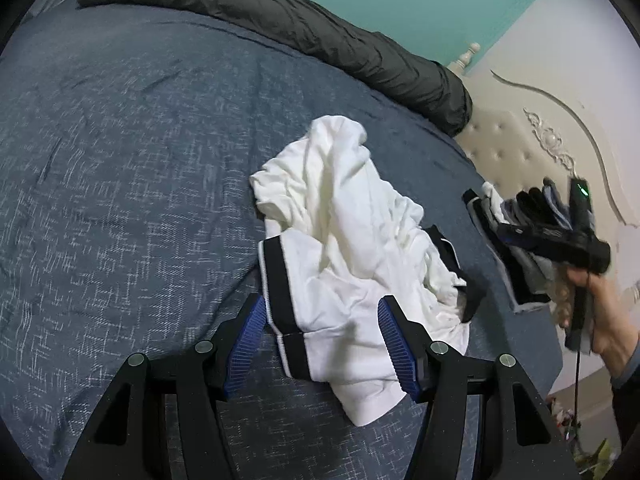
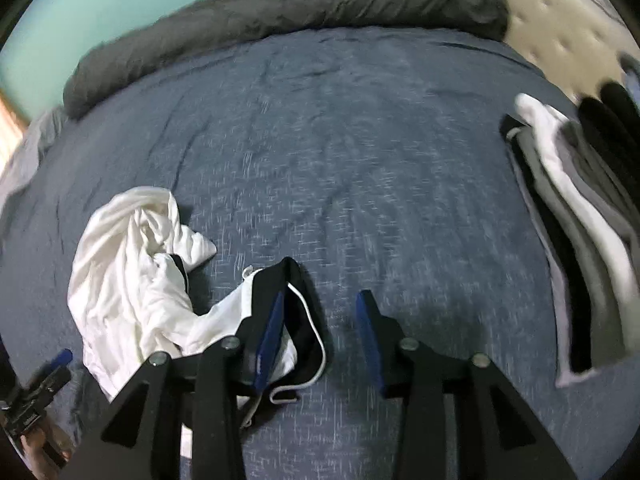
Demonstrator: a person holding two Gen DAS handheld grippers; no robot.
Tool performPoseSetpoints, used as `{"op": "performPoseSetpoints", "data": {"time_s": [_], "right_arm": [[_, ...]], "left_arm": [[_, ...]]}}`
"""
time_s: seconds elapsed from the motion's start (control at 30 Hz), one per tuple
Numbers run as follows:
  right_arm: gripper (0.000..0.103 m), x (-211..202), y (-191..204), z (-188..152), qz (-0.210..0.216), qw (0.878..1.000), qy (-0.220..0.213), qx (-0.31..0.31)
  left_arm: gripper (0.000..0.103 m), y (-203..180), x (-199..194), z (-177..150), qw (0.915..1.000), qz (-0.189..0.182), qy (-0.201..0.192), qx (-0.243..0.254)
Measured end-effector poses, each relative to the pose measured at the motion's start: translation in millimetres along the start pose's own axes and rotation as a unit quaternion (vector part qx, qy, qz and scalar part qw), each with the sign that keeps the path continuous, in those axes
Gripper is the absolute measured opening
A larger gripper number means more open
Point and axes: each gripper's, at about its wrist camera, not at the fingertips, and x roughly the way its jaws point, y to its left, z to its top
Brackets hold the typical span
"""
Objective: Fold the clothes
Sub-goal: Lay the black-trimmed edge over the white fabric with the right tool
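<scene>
A crumpled white garment [image 1: 348, 216] with black-and-white striped bands lies on the blue bed cover [image 1: 120, 160]. My left gripper [image 1: 322, 336] is open and straddles its near part: a black band runs just inside the left finger, and white cloth lies against the right finger. In the right wrist view the same garment [image 2: 132, 272] lies at the left. My right gripper [image 2: 320, 316] is open over bare cover, with a black hem [image 2: 304, 320] draped beside its left finger and nothing pinched. The picture there is blurred.
A stack of folded grey, white and black clothes [image 2: 580, 240] lies by the right edge of the bed, also seen as the folded stack [image 1: 504, 240]. A rolled dark grey duvet [image 1: 280, 28] lines the far side. A cream headboard [image 1: 520, 152] stands at the right.
</scene>
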Motion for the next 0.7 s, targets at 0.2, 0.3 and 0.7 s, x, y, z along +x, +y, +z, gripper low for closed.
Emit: {"op": "performPoseSetpoints", "data": {"time_s": [0.2,0.3,0.7], "right_arm": [[0.038,-4.5,7.7,-13.8,0.049,0.999,0.018,0.014],[0.038,11.5,17.5,-19.5,0.060,0.997,0.042,0.012],[0.013,64.0,24.3,-40.4,0.095,0.991,0.094,0.030]], "left_arm": [[0.063,1.8,-4.7,1.7,1.0000,-0.002,-0.005,-0.005],[0.063,0.4,-9.1,2.3,1.0000,0.001,-0.007,0.005],[0.063,10.4,-9.8,8.1,0.9999,0.012,-0.007,0.005]]}}
